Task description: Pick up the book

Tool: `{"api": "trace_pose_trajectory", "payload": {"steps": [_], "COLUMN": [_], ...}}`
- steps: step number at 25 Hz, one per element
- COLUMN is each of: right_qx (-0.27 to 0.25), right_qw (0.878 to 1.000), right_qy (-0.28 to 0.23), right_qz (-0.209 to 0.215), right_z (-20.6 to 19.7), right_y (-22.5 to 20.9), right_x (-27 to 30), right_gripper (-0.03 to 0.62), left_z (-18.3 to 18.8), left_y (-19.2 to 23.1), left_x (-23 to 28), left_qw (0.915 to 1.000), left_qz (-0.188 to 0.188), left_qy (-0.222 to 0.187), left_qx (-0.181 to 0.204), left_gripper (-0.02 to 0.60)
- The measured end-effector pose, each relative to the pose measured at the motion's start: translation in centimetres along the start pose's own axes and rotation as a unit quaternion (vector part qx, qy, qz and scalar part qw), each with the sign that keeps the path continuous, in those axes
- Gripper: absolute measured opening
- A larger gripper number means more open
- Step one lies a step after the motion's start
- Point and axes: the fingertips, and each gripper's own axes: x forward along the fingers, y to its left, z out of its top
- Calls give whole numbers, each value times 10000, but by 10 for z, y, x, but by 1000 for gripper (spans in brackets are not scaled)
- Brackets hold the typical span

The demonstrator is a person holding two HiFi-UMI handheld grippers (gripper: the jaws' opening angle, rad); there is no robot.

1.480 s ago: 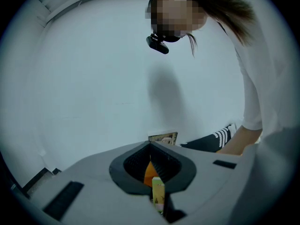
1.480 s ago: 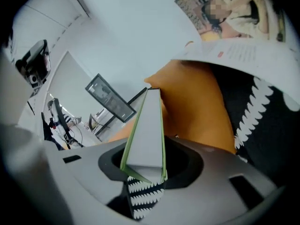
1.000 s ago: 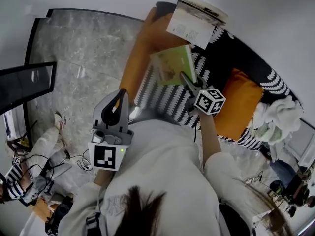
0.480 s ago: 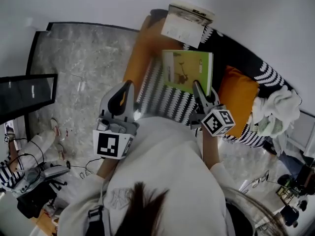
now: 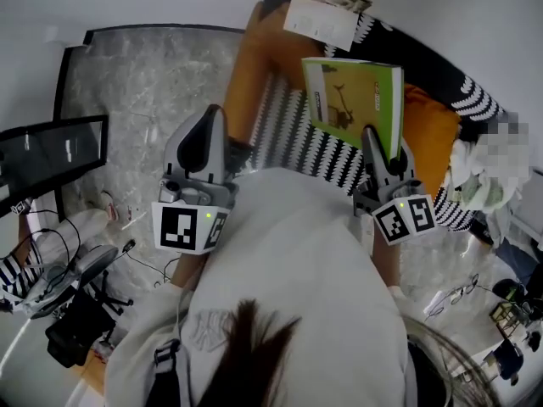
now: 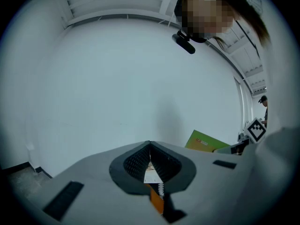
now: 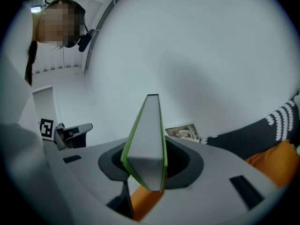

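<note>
The green book (image 5: 356, 100) hangs in the air above the sofa, cover towards the head camera, with my right gripper (image 5: 380, 147) shut on its lower edge. The right gripper view shows the book (image 7: 149, 135) edge-on and upright, clamped between the jaws of that gripper (image 7: 147, 170). My left gripper (image 5: 209, 130) is held at the left, over the sofa's orange edge, its jaws together and holding nothing. In the left gripper view the jaws of that gripper (image 6: 150, 149) meet in a point, and the green book (image 6: 204, 141) shows far right.
An open book (image 5: 327, 7) lies at the sofa's far end. The sofa has a black-and-white patterned cover (image 5: 297, 134) and an orange cushion (image 5: 433, 130). White cloth (image 5: 475, 185) lies at the right. A dark screen (image 5: 51, 151) stands on the marble floor (image 5: 136, 83) at left.
The right gripper has lifted the green book off the sofa, moving it up and rightward in the head view and turning it. The left gripper has risen a little.
</note>
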Motion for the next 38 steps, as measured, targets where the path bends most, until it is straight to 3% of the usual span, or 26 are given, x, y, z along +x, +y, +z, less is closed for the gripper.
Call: {"api": "trace_pose_trajectory", "payload": {"steps": [4, 12, 23, 28, 38], "right_qx": [-31, -621, -1496, -1621, -1735], "right_qw": [9999, 9971, 9874, 9858, 9839], "right_qy": [83, 301, 268, 205, 213], "right_qz": [136, 319, 439, 395, 380], "right_z": [-4, -7, -3, -1, -7], "right_y": [16, 42, 73, 77, 74], "right_x": [-13, -32, -43, -46, -46], "right_gripper": [150, 150, 150, 150, 150], "left_z": [1, -1, -2, -3, -7], "left_y": [3, -2, -28, -44, -51], "left_x": [-13, -33, -32, -31, -28], "left_qw": [10000, 9999, 9998, 9995, 9994], "left_qz": [81, 166, -84, -303, -325], "left_qy": [-15, -15, -8, 24, 43], "left_qx": [26, -4, -171, -114, -125], "left_gripper": [9, 9, 9, 9, 9]}}
